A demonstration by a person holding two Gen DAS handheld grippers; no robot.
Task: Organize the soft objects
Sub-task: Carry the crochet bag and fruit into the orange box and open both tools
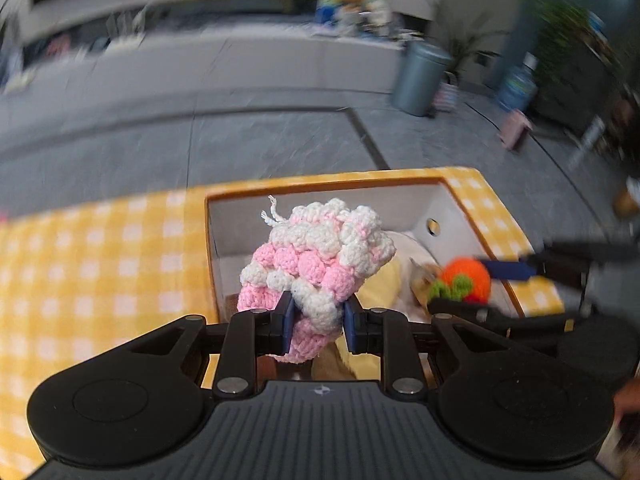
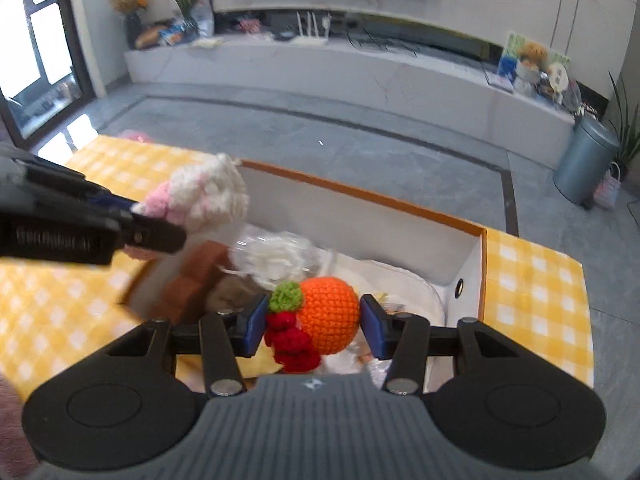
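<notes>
1. Left gripper: blue-padded fingers clamped on the lower part of a pink-and-white crocheted bobble-stitch piece, lumpy yarn with a short white tail at its top; held above the box opening.
2. Right gripper: blue pads closed on either side of an orange crocheted ball bearing a green tuft and red knobbly yarn cluster; held over the box interior.
3. White rectangular box with orange rim: smooth inner walls, a round hole in one end wall; contains white crinkled plastic-wrapped items, a brown soft item and pale yellow fabric, details blurred.
4. Yellow-and-white checked tablecloth: lies flat beneath and around the box.
</notes>
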